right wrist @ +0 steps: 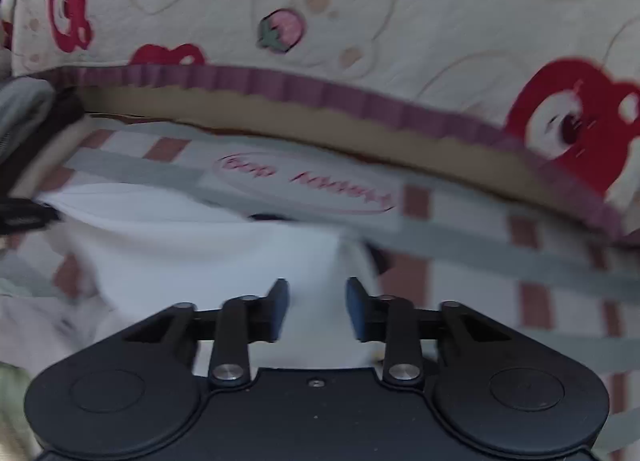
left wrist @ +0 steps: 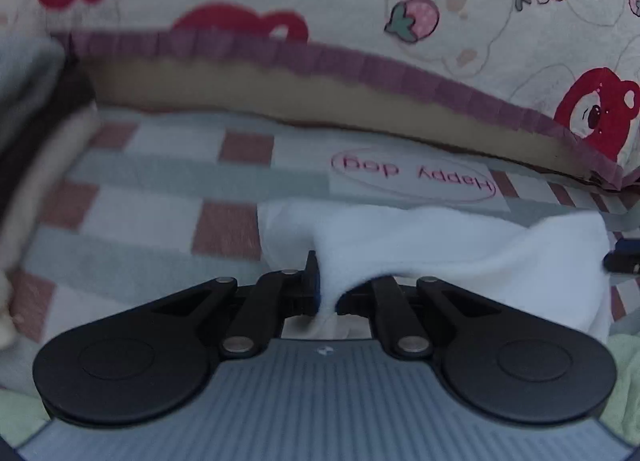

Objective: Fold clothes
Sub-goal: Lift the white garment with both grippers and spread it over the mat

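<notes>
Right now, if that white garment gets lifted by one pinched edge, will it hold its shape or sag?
Probably sag: the white garment bunches into soft folds where the left hand-held gripper pinches it. It looks thin and light, draping loosely between the right hand-held gripper's open jaws.

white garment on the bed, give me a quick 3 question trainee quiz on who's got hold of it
1. True or false: the left claw is shut on the white garment.
2. The right claw is: A) shut on the garment, B) open, with white cloth between its fingers, C) holding the bear-print quilt.
3. Fill in: the garment lies on a checked sheet printed with the words "Happy ____".

Key: 1 true; 2 B; 3 day
</notes>
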Motion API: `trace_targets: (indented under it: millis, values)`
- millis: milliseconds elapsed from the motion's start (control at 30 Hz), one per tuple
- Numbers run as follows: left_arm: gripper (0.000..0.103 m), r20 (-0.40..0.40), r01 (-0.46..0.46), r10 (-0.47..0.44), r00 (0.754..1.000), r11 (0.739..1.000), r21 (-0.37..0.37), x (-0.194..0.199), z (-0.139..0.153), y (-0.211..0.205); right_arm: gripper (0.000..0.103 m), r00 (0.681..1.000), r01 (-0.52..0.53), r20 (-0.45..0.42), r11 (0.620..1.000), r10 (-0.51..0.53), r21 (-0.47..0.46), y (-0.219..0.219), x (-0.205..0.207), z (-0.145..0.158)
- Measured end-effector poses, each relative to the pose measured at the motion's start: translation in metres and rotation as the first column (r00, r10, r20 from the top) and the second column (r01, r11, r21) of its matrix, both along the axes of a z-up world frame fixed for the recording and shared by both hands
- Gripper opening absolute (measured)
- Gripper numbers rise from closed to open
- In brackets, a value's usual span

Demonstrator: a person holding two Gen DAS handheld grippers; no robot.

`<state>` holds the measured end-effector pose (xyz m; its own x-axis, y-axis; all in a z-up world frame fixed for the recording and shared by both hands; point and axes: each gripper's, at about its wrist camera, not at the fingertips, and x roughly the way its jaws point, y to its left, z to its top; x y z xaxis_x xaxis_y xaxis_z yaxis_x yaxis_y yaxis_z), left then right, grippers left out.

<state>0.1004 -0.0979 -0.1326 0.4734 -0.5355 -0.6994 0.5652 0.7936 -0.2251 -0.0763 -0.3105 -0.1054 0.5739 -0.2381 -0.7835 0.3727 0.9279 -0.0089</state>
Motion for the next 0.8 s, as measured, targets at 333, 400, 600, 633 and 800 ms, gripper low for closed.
trace_targets:
  millis: [333, 400, 600, 633, 800]
  values:
    - [0.005, -0.11, 0.032, -0.05, 0.993, 0.987, -0.159, 0.013, -0.021, 0.014, 0.071, 0.908, -0.415, -0.076, 0.909, 0.412, -0.037, 0.074, 0.067, 0.003]
    - [0.005, -0.064, 0.062, -0.074, 0.995, 0.983, -0.174, 0.005, -0.014, 0.013, 0.072, 0.866, -0.493, -0.163, 0.861, 0.472, -0.125, 0.098, 0.079, -0.012]
    - [0.005, 0.021, 0.113, -0.111, 0.994, 0.97, -0.217, -0.013, 0.009, 0.016, 0.008, 0.871, -0.49, -0.219, 0.74, 0.44, -0.461, 0.115, 0.096, -0.046]
    - [0.005, 0.036, 0.124, -0.119, 0.992, 0.967, -0.224, -0.015, 0.013, 0.016, 0.009, 0.879, -0.474, -0.194, 0.747, 0.436, -0.466, 0.11, 0.098, -0.042]
    - [0.013, 0.082, 0.157, -0.137, 0.987, 0.934, -0.321, -0.023, 0.032, 0.024, 0.008, 0.971, -0.174, 0.026, 0.782, 0.236, -0.599, 0.053, 0.075, 0.029]
